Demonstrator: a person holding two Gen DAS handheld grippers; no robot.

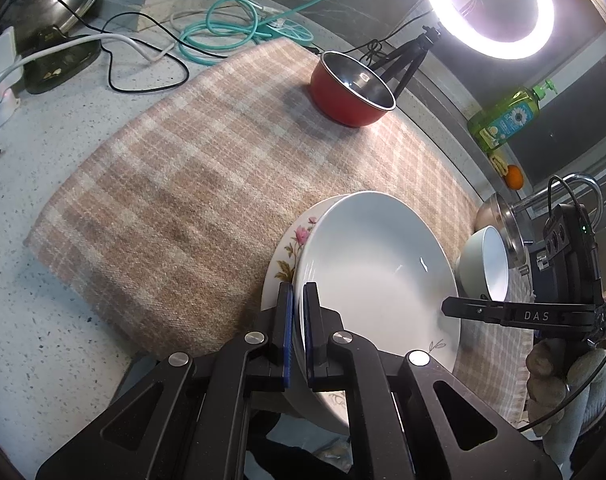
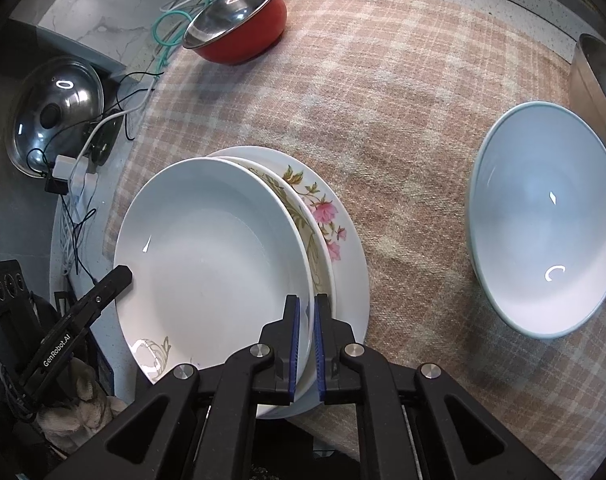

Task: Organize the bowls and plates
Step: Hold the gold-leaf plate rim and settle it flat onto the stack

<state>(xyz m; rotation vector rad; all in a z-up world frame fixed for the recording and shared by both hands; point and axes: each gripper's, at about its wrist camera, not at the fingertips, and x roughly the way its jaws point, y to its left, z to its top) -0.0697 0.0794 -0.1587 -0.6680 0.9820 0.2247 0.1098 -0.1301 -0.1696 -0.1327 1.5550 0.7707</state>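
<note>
White porcelain plate (image 2: 211, 256) pinched at opposite rims by left gripper (image 1: 299, 332) and right gripper (image 2: 307, 340), steadying it atop the floral plate (image 2: 335, 216).

I read "DAS" on right gripper (image 1: 447, 307) finger at 3 o'clock; "GenRobot.AI" on left gripper (image 2: 123, 274) finger at 8 o'clock.
</note>
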